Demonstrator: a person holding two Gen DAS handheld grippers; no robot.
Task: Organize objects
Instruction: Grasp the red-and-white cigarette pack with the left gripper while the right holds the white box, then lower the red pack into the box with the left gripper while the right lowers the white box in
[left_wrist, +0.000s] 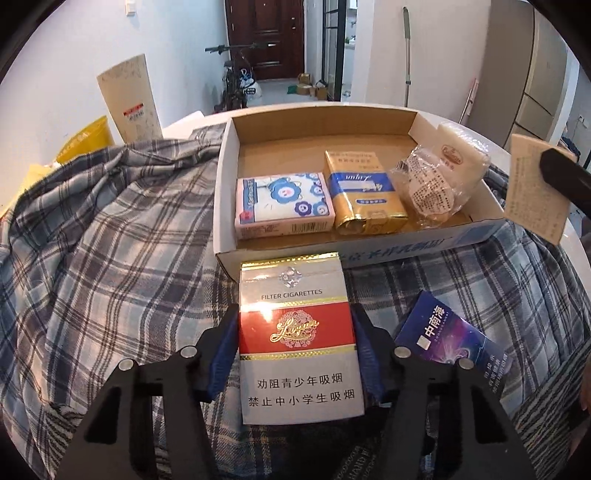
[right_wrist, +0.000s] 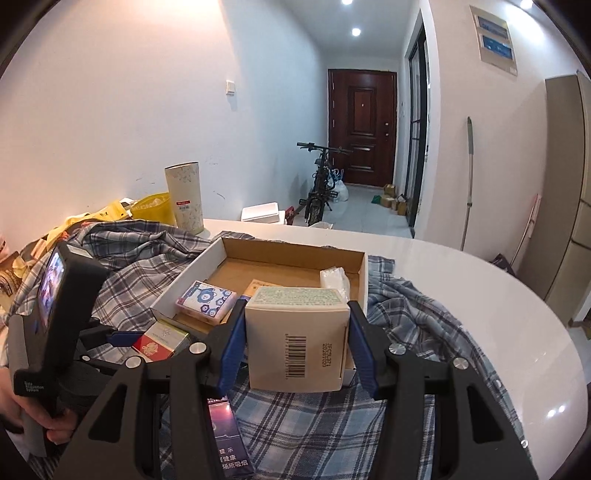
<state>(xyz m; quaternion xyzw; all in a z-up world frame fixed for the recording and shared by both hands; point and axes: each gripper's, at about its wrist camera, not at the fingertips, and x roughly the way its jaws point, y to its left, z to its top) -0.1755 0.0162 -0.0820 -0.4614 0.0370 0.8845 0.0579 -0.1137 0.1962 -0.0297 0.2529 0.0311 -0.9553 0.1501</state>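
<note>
My left gripper (left_wrist: 295, 325) is shut on a red-and-white cigarette pack (left_wrist: 295, 332), held just in front of the near wall of an open cardboard box (left_wrist: 225, 177). The box holds a flowered tissue pack (left_wrist: 282, 205), a gold-and-blue pack (left_wrist: 364, 194), a wrapped snack (left_wrist: 424, 188) and a white wrapped bar (left_wrist: 461, 155). My right gripper (right_wrist: 295, 332) is shut on a beige carton (right_wrist: 299, 339), held over the box's near right corner (right_wrist: 364, 280). The carton shows at the right in the left wrist view (left_wrist: 535, 188). A blue-purple cigarette pack (left_wrist: 454, 336) lies on the cloth.
A plaid shirt (left_wrist: 110, 240) covers the round white table (right_wrist: 461, 295). A tall paper tube (right_wrist: 184, 195) and yellow bags (right_wrist: 151, 206) stand at the back left. A hallway with a bicycle (right_wrist: 321, 181) and a door lies behind.
</note>
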